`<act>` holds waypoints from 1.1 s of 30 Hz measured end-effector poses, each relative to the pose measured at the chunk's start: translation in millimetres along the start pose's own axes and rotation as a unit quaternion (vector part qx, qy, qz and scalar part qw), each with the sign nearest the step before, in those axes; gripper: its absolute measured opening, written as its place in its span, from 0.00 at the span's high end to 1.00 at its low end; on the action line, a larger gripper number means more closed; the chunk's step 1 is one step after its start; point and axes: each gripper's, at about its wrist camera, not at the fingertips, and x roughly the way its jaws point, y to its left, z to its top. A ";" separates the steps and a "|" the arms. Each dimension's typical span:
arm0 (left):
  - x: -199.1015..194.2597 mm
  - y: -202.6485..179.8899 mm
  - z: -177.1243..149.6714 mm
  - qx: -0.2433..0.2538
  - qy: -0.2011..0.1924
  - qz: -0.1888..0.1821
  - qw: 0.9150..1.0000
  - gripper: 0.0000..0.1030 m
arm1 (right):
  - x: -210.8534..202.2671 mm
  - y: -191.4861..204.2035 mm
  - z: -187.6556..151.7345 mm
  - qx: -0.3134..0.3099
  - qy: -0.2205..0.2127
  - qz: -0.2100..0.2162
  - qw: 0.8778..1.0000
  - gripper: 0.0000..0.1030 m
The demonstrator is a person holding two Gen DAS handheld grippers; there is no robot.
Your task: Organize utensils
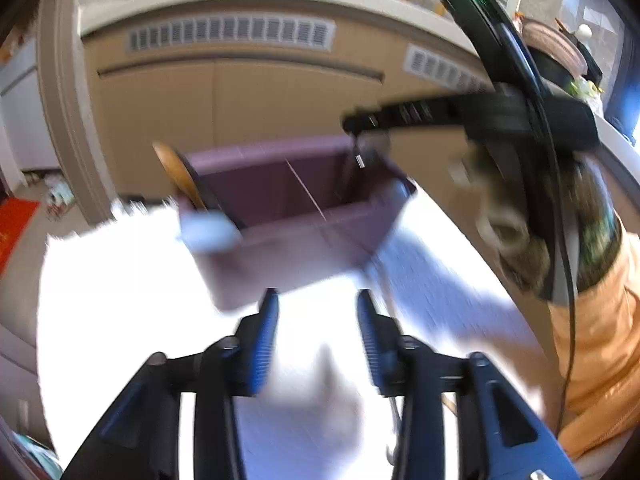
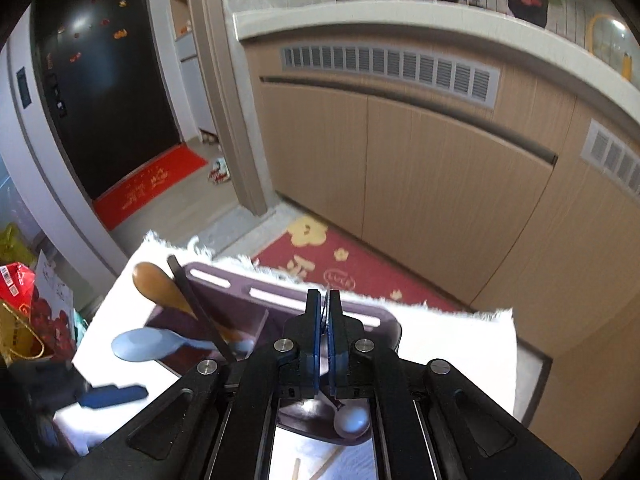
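While its 2 blue pads stand apart with nothing between them, the left gripper (image 1: 318,320) tilts down at the white cloth (image 1: 120,300). Ahead, the purple organizer (image 1: 304,216) holds a wooden spoon (image 1: 176,176) leaning up-left. Above its right end, the right gripper (image 2: 324,312) is closed, empty.

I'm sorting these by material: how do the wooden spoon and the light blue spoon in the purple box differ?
The wooden spoon is glossy brown; the light blue spoon is pale and matte. The wooden spoon's bowl sticks up higher, while the light blue spoon's bowl hangs lower, out over the white cloth. Both lean out of the same end compartment of the purple box, bowls up, beside a dark flat handle.
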 end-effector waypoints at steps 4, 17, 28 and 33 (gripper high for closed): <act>9.3 -13.2 -20.8 0.005 0.024 -0.018 1.000 0.48 | -4.3 -5.1 -11.0 -0.004 -0.006 -0.018 1.000 0.89; 18.8 -53.6 -57.5 0.019 0.062 -0.037 0.997 0.41 | -71.2 -14.2 -83.7 0.001 -0.038 -0.061 0.997 0.66; 76.1 -49.0 -9.4 -0.016 0.094 0.023 0.995 0.69 | -73.3 -33.9 -182.1 0.072 -0.002 -0.052 0.996 0.61; 102.5 -55.2 18.2 -0.021 0.105 0.069 0.992 0.69 | -83.6 -48.3 -206.0 0.089 -0.005 -0.074 0.993 0.61</act>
